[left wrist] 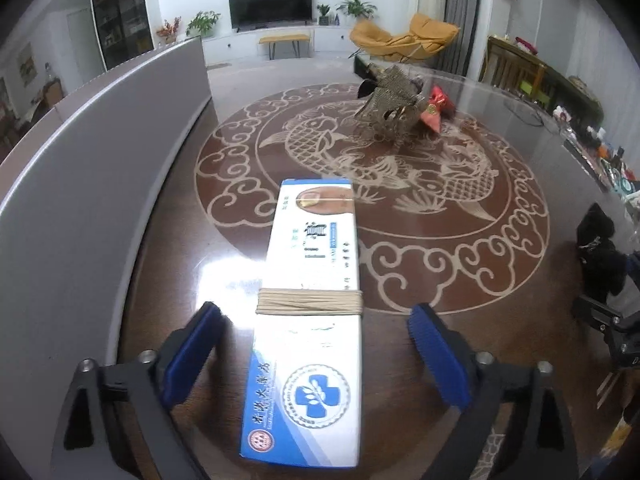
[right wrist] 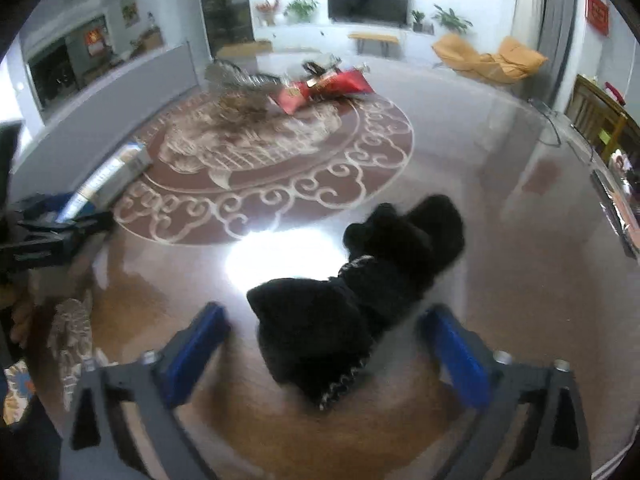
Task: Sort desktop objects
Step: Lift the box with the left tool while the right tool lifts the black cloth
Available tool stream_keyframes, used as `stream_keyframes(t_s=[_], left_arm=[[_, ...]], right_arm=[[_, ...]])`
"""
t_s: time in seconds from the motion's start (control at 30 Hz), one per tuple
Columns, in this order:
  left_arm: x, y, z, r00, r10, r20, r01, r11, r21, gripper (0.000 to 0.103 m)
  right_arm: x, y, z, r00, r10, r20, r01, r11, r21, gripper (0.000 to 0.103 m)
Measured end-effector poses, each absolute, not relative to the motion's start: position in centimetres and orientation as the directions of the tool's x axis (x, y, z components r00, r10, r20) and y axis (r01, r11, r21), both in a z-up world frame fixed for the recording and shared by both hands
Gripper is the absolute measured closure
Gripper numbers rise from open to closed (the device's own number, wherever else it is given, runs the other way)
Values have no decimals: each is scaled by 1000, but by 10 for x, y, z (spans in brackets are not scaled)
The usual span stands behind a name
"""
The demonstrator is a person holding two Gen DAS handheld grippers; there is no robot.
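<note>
The left gripper (left wrist: 316,344) gapes wide astride the banded white box (left wrist: 310,312), stretching toward twelve o'clock; the right gripper (right wrist: 328,336), equally wide, straddles the black fuzzy bundle (right wrist: 352,292).

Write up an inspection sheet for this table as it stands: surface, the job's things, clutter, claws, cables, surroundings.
Surface: glossy brown table with a fish and cloud pattern; strong glare patch.
Job's things: white and blue box bound with a rubber band, lying flat between the left claw's pads; black furry item lying between the right claw's pads.
Clutter: brass-coloured ornament and red packet at the far side of the pattern.
Claws: left claw open, pads clear of the box; right claw open, not gripping the furry item.
Cables: thin dark cable on the table's far right.
Surroundings: grey panel on the left, television, plants, yellow chair.
</note>
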State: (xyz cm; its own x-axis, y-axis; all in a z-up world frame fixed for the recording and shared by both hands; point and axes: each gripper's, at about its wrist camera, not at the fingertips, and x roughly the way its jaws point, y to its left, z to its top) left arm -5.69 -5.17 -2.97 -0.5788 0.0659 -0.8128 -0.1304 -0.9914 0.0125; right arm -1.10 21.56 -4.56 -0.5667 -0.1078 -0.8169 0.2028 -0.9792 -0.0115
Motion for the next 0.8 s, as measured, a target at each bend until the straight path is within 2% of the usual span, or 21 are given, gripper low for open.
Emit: stream_keyframes(t_s=[0.8], left_arm=[[-58, -51, -32, -574, 64, -816, -121, -993, 7, 0]], right_arm=[[-16, 219, -48, -575, -93, -813, 176, -984, -11, 0]])
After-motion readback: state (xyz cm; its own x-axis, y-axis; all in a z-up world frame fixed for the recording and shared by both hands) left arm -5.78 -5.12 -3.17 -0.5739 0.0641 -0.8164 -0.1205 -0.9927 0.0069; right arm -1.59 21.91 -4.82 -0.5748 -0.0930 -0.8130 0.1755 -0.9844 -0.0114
